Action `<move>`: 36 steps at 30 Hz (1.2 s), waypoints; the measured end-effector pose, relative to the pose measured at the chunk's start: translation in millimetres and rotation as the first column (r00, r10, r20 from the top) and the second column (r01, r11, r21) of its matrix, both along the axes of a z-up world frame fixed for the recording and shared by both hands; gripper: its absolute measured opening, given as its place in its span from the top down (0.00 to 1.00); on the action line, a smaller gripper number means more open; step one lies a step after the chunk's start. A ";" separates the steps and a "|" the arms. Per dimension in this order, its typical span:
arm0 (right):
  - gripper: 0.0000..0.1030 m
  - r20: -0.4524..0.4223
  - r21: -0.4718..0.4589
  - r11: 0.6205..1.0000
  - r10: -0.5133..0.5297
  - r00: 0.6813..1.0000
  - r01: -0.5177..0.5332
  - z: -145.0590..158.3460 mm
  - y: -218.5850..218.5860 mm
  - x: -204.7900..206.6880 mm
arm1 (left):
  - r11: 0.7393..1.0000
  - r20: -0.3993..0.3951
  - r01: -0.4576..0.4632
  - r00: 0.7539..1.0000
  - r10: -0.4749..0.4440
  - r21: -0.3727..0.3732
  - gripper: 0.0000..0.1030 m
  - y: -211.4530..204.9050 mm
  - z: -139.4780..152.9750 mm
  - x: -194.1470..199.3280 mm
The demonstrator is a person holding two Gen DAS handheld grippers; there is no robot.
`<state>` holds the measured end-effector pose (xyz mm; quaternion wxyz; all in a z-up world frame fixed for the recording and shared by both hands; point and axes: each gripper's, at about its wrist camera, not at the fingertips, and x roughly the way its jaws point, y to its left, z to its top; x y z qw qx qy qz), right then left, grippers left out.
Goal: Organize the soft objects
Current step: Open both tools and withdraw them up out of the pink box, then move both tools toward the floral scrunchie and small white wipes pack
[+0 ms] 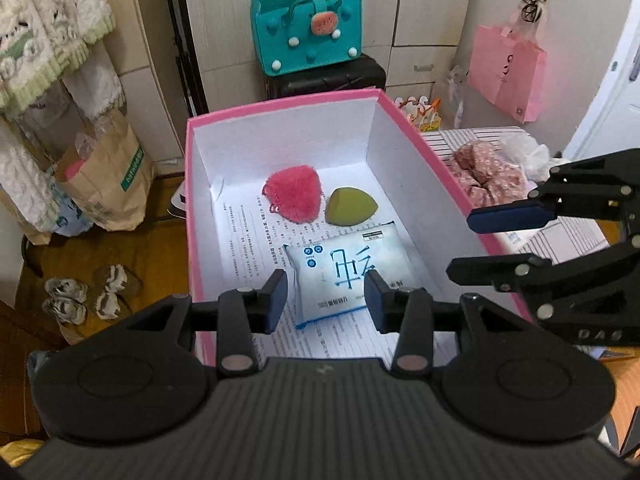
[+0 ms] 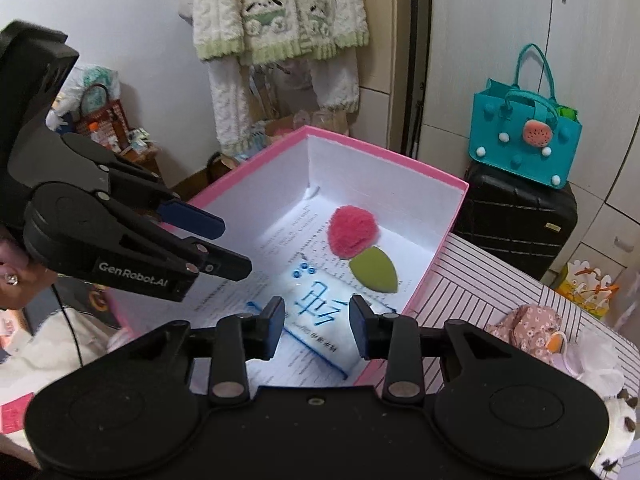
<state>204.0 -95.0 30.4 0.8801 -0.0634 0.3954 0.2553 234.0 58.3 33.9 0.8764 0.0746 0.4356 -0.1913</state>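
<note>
A pink box [image 1: 280, 105] [image 2: 260, 164] with white inside walls holds a fluffy pink puff [image 1: 294, 194] [image 2: 353, 232], an olive-green makeup sponge [image 1: 350, 207] [image 2: 374, 270] and a white tissue pack [image 1: 348, 268] [image 2: 320, 312] on printed paper. My left gripper [image 1: 326, 296] is open and empty above the box's near end, over the pack. My right gripper [image 2: 316, 320] is open and empty above the box's right edge. Each gripper shows in the other's view, the right [image 1: 486, 242] and the left [image 2: 224, 244].
A floral cloth [image 1: 486, 176] [image 2: 532, 330] and white soft items [image 2: 600, 372] lie on the striped table [image 1: 560, 236] [image 2: 480, 288] right of the box. A teal bag [image 1: 306, 30] [image 2: 524, 136] sits on a black suitcase [image 2: 516, 216]. A pink bag [image 1: 508, 68] hangs at right.
</note>
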 end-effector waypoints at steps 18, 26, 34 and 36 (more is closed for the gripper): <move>0.56 0.107 0.035 0.996 0.079 0.991 -0.083 58.0 -13.3 -108.3 | 0.993 0.138 0.117 0.983 -0.121 0.034 0.45 -0.7 63.1 -134.9; 0.50 0.132 0.043 0.996 0.069 0.989 -0.075 62.0 -32.3 -150.3 | 0.984 0.142 0.171 0.974 -0.175 0.040 0.39 -7.7 58.4 -173.7; 0.45 0.129 0.037 0.999 0.026 0.991 -0.031 49.3 -51.6 -187.6 | 0.969 0.133 0.246 0.960 -0.246 0.024 0.31 -21.0 47.9 -203.3; 0.45 0.116 0.036 0.999 0.003 0.993 -0.007 44.5 -57.0 -195.5 | 0.965 0.133 0.261 0.956 -0.262 0.023 0.30 -24.5 44.4 -207.1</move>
